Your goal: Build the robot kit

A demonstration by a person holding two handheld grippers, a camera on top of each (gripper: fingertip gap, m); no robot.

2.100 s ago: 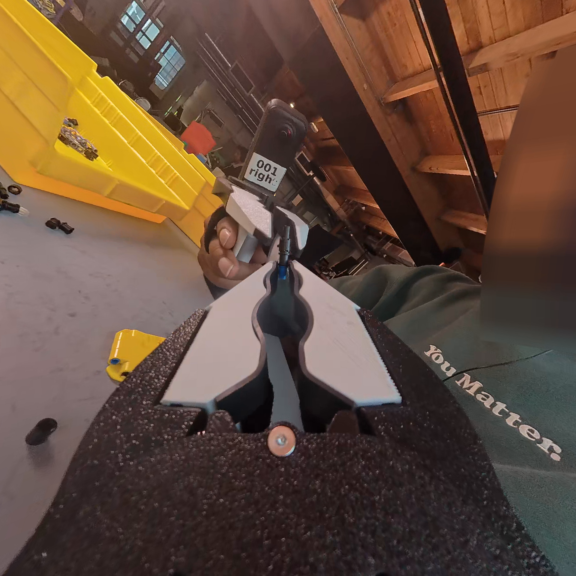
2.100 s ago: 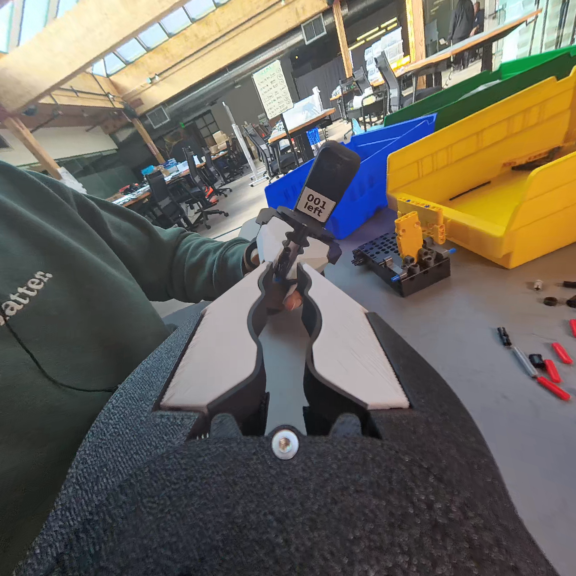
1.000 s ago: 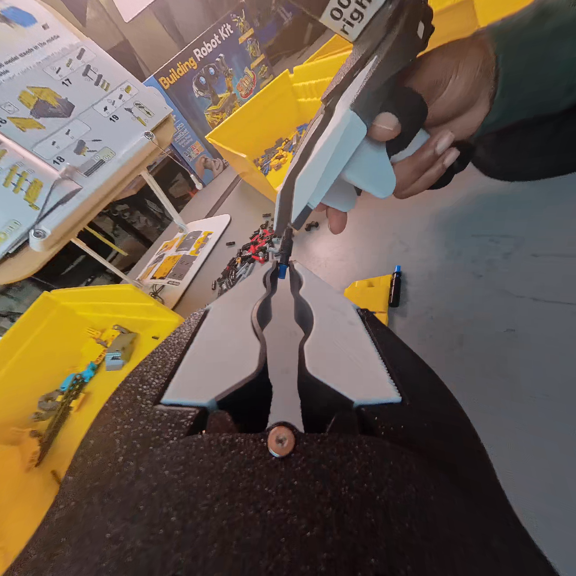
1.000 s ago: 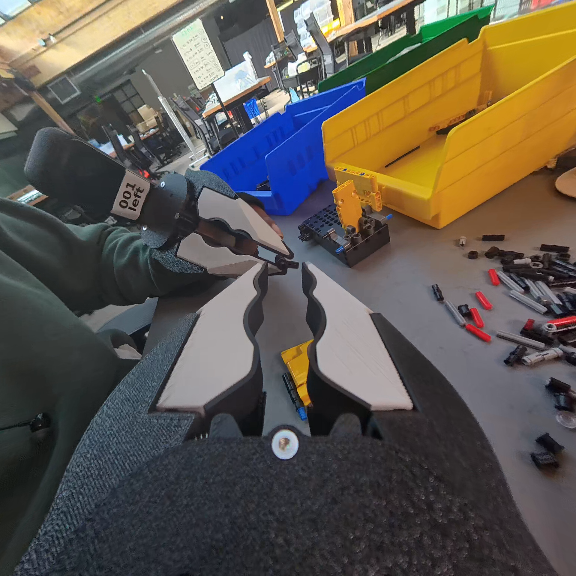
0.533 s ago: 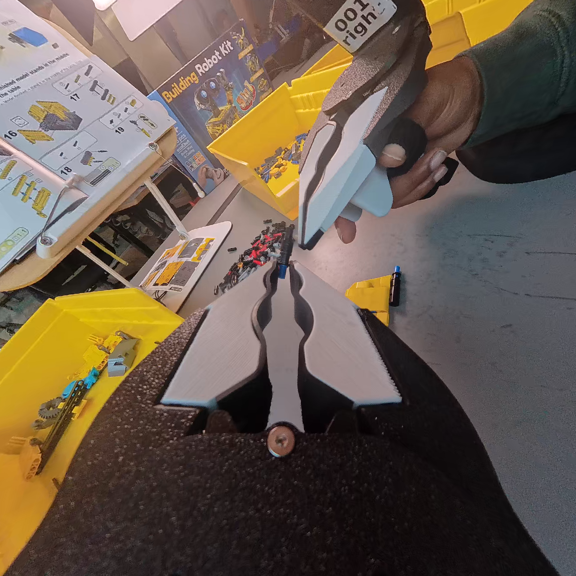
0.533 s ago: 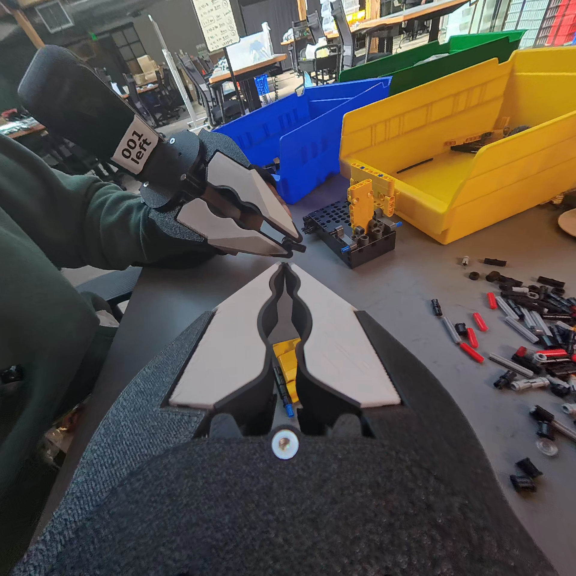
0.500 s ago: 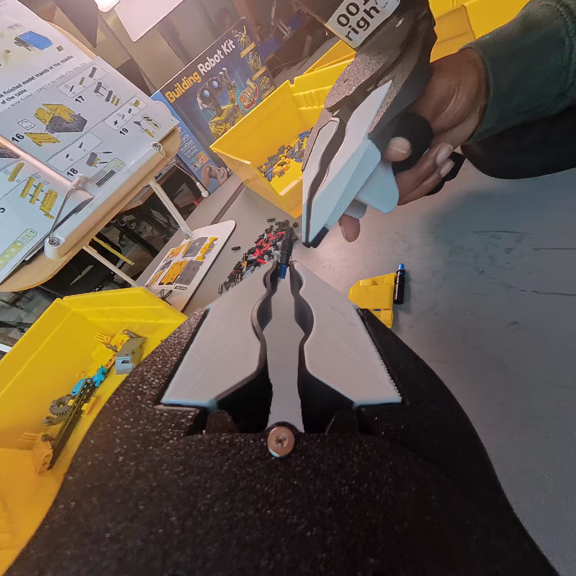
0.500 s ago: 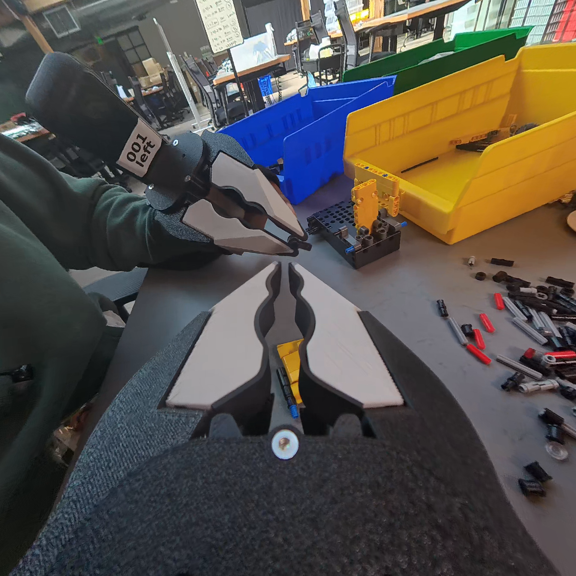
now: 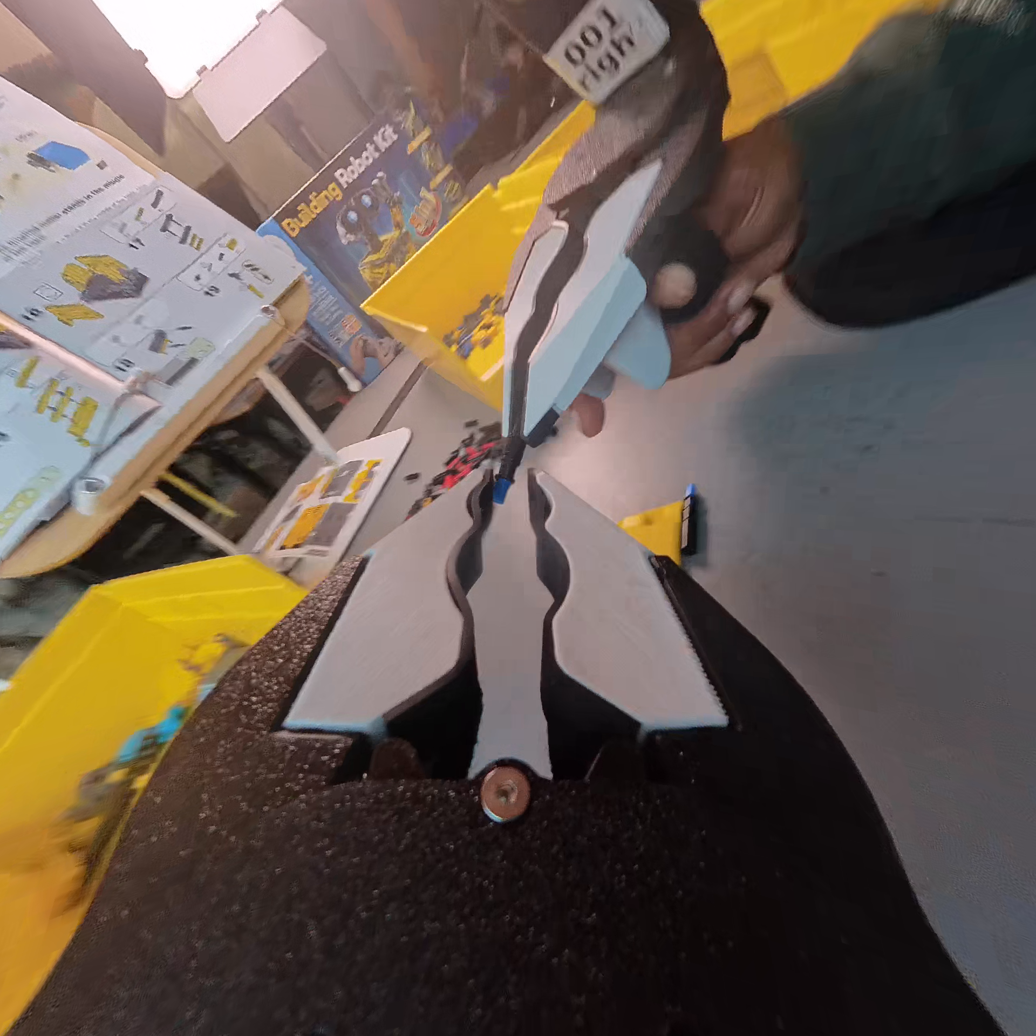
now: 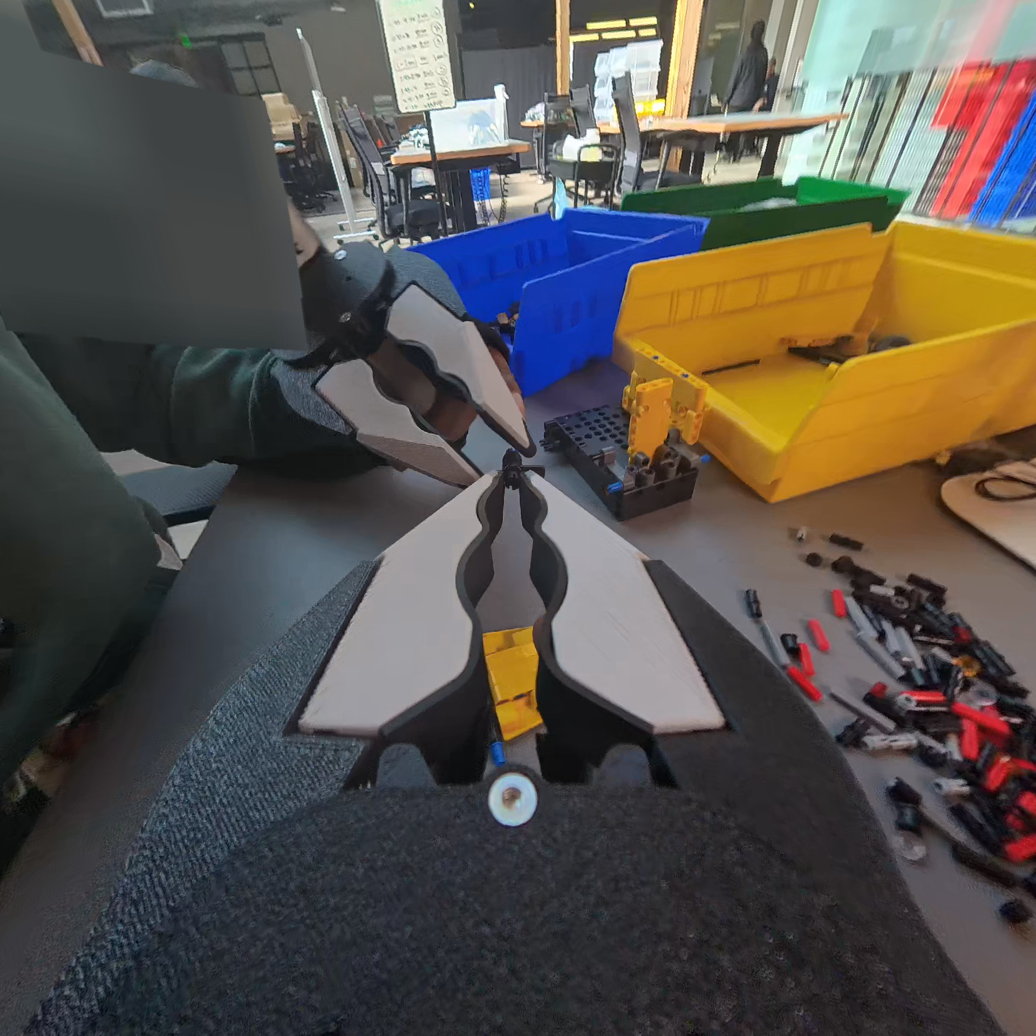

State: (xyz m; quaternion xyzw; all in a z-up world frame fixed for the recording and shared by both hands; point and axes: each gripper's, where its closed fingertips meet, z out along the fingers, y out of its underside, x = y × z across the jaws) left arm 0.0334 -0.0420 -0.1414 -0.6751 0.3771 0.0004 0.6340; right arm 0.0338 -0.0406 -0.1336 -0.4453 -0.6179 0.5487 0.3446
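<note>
Two grippers meet tip to tip above the grey table [image 10: 701, 532]. Your right gripper [image 10: 513, 479] has its tongs pressed together on the dark upper part of a small black plastic connector pin with a blue end [image 9: 502, 486], so the blue end sticks out free. Your left gripper [image 9: 510, 476] has its tongs a little apart around that blue end; the pin seems to lean on one finger with nothing pinching it, so the right alone carries it. Directly beneath sits a yellow plastic block with a black-and-blue pin at its side [image 10: 507, 673]. A black perforated base with a yellow upright [image 10: 616, 454] stands beyond, and a heap of loose red, black and grey parts [image 10: 925, 673] lies well apart to the right
</note>
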